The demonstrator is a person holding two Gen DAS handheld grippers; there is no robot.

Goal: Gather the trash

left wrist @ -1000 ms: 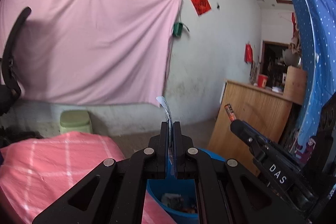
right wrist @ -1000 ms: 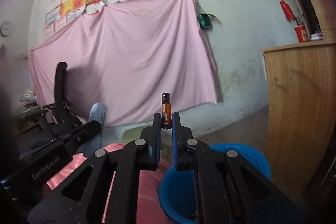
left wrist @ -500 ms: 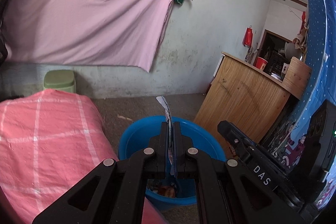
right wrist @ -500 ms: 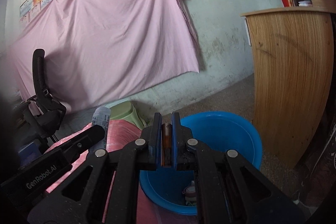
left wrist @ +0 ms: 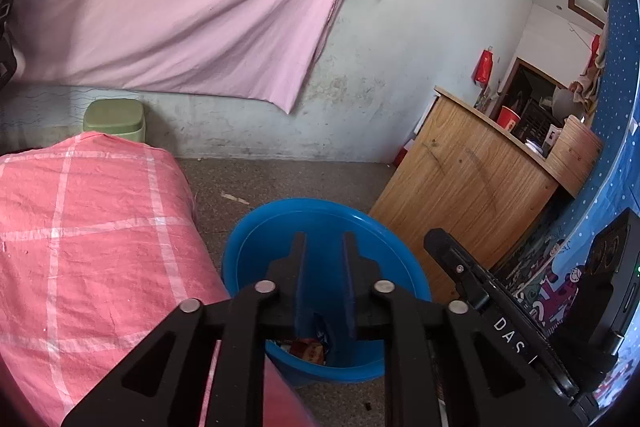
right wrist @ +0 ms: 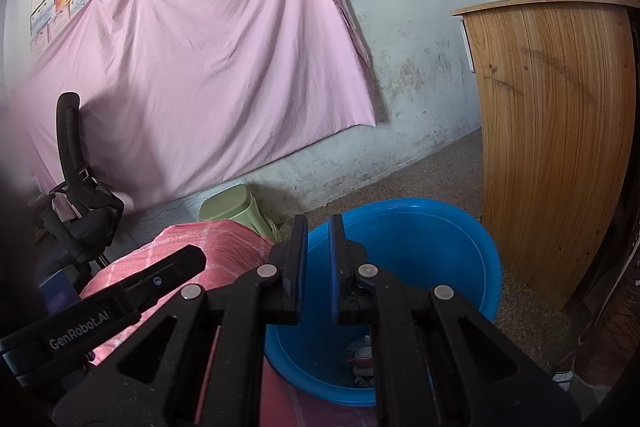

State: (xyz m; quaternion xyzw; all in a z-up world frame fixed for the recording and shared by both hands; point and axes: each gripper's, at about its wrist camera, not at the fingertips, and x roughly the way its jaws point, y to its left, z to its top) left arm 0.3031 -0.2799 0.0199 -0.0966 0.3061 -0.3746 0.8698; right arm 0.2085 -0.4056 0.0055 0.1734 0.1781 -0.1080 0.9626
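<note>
Above the blue basin (left wrist: pixel 320 203), which stands on the floor (left wrist: pixel 224 179) just beside the pink checked cloth (left wrist: pixel 80 227), both grippers point downward into the opening. The left gripper (left wrist: pixel 323 237) has its jaws a modest gap apart; they have just been opening, and no thing is pressed between the pads. A bluish wrapper (left wrist: pixel 322 331) shows low in that gap, over the basin's contents; whether it hangs on a pad or already lies inside cannot be told. The right gripper (right wrist: pixel 318 221) holds its jaws a narrow gap apart, and only the blue of the basin shows between them; nothing appears gripped.

Contents: collected trash lies on the basin's bottom, including a red-and-orange packet (left wrist: pixel 308 349) and a round red-and-white item (right wrist: pixel 362 355). The rest is hidden by the gripper frames.

Likely hazards: a light wrapper may cling to a pad and be carried out again when the hand withdraws, or drift past the rim onto the floor or the cloth, since the left jaws hang nearer the cloth side than the basin's middle. The two grippers work side by side and close together, so a careless withdrawal could knock one against the other. A low pass could strike the rim and shift or tip the light plastic basin toward the wooden cabinet (left wrist: pixel 460 195).
</note>
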